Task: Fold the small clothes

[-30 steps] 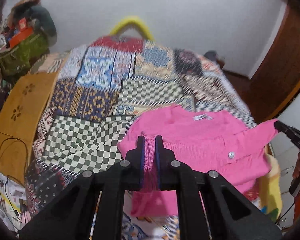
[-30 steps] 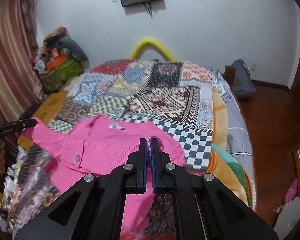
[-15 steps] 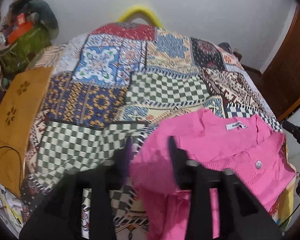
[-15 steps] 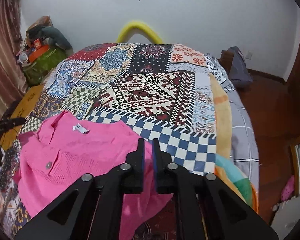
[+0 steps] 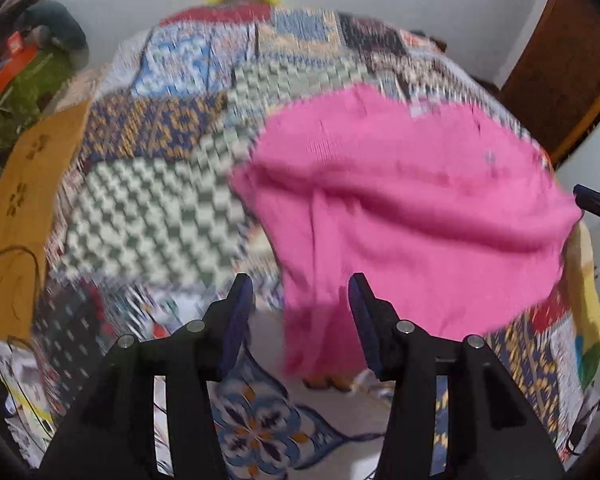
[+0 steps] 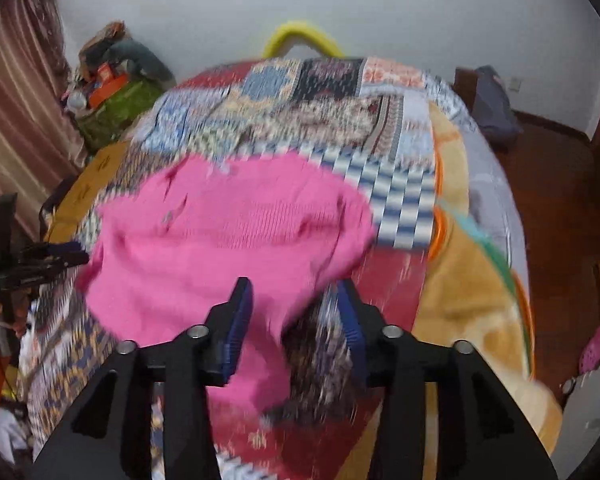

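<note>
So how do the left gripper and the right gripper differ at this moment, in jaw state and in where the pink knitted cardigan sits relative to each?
Left gripper: the pink knitted cardigan hangs past its right-hand finger, with patterned patchwork quilt showing in the rest of the gap. Right gripper: the cardigan drapes by its left-hand finger, the quilt filling the other side. Shared: both have black fingers with blue pads, both stand wide open, and neither grips the cardigan, which lies loose on the quilt.

walls: plain white (image 6: pixel 420 12) | floor: dark red-brown wood (image 6: pixel 556 184) | bed: patchwork quilt (image 6: pixel 332 92), yellow arched headboard (image 6: pixel 300 36) against far wall | left: striped pink curtain (image 6: pixel 16 112), green bag (image 6: pixel 116 108) piled with clutter | right: dark wooden door (image 5: pixel 556 68) | light: even, dim
</note>
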Demonstrator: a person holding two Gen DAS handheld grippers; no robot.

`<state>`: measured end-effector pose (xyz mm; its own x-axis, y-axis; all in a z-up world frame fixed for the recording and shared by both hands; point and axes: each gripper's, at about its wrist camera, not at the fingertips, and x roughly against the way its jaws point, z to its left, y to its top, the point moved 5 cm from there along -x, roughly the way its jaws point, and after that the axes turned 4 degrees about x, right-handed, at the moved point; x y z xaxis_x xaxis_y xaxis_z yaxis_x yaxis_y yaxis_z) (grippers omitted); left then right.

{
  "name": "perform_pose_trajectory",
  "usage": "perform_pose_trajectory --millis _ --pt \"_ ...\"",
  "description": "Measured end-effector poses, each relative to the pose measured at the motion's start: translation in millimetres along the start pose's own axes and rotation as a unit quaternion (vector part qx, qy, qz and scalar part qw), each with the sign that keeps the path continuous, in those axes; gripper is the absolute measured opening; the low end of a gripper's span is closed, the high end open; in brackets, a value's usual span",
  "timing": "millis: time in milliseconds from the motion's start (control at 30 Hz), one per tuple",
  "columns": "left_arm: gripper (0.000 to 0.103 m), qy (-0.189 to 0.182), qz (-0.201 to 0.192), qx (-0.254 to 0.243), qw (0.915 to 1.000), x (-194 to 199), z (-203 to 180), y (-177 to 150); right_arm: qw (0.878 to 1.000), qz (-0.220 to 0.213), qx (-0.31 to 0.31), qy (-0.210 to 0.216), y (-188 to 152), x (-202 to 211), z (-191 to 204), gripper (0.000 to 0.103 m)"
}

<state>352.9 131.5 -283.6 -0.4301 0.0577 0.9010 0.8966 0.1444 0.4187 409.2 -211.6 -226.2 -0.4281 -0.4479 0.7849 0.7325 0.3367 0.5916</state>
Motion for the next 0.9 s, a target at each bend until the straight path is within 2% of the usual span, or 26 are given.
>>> perform_pose_trajectory --millis 100,133,200,233,267,367,400,433,467,500,667,767,900 --pt "0.049 -0.014 0.019 0.025 0.9994 -13.5 -0.3 -12.9 1.0 0.02 0.005 0.012 -23.9 -8.8 7.5 0.045" --pt "0.045 -0.019 0.021 0.031 0.9991 -15.9 -0.6 -14.8 1.0 0.026 0.004 0.017 -29.2 -11.7 9.8 0.045" --pt "0.031 -0.032 0.014 0.035 0.9988 -15.4 -3.7 -15.9 0.999 0.041 -0.003 0.025 -38.9 -21.7 13.8 0.045" --pt "0.015 -0.042 0.015 0.034 0.9984 -14.3 -7.0 -16.2 0.999 0.045 -0.007 0.03 -41.7 -24.6 15.9 0.045" --pt "0.012 -0.046 0.015 0.034 0.9982 -13.6 -8.7 -15.7 0.998 0.048 -0.012 0.042 -44.5 -28.3 18.4 0.045" --pt "0.01 -0.036 0.01 0.024 0.999 -9.6 -13.7 -17.6 0.997 0.046 -0.018 0.054 -47.9 -38.5 26.1 0.044" --pt "0.01 -0.036 0.009 0.023 0.999 -7.9 -13.9 -17.5 0.998 0.043 -0.016 0.051 -47.5 -40.5 28.3 0.039" --pt "0.01 -0.041 0.007 0.025 0.9988 -2.9 -14.5 -18.8 0.998 0.043 -0.015 0.054 -46.5 -42.0 30.9 0.019" --pt "0.01 -0.044 0.005 0.026 0.9987 0.6 -13.6 -19.0 0.997 0.048 -0.017 0.064 -47.2 -42.7 32.9 0.009" --pt "0.01 -0.047 0.001 0.025 0.9986 7.4 -13.2 -20.0 0.995 0.053 -0.025 0.076 -47.7 -42.1 34.5 0.009" --pt "0.009 -0.063 -0.021 0.015 0.9977 50.3 -11.0 -34.9 0.997 0.029 -0.004 0.076 -54.0 -7.7 42.3 0.007" --pt "0.009 -0.065 -0.017 0.007 0.9977 68.1 -8.4 -52.6 0.997 0.026 0.007 0.076 -63.6 11.9 46.8 0.007" --pt "0.009 -0.056 0.002 0.003 0.9984 74.7 -1.6 -86.5 0.995 0.042 0.024 0.09 -90.4 24.9 61.9 0.007"
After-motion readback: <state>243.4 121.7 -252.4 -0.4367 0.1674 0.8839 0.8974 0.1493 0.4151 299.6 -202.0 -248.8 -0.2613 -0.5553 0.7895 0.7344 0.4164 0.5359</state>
